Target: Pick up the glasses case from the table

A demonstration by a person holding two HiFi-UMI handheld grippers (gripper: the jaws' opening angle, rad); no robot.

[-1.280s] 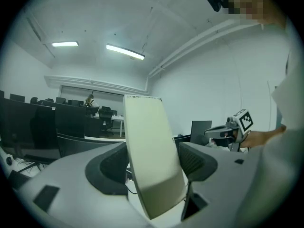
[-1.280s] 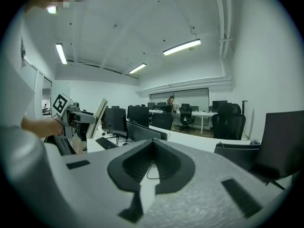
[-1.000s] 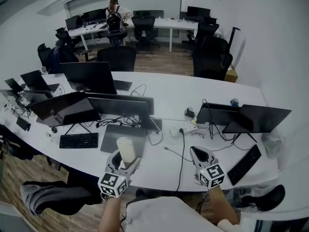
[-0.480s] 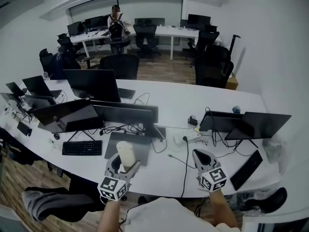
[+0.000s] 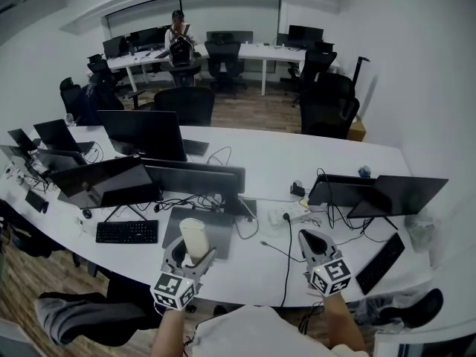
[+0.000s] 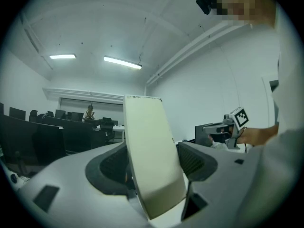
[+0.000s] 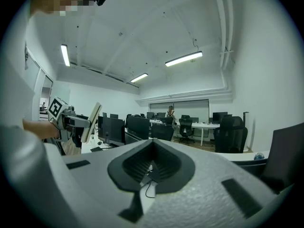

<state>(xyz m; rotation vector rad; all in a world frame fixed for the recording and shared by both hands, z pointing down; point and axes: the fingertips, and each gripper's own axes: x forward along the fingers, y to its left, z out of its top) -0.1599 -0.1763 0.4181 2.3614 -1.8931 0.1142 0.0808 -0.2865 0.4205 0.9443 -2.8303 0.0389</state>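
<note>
Nearest, the left gripper (image 5: 187,257) has its fingers (image 6: 198,162) clamped on the glasses case (image 5: 195,238), which stands upright between them, held off the worktop (image 5: 245,262). Beside it the right gripper (image 5: 313,241) is empty, its fingers pressed together. The case looks like a light, stiff, smooth shell, probably slippery, so a hold across its lower middle suits it. Beyond lie a keyboard (image 5: 126,231) and monitors (image 5: 145,132).
</note>
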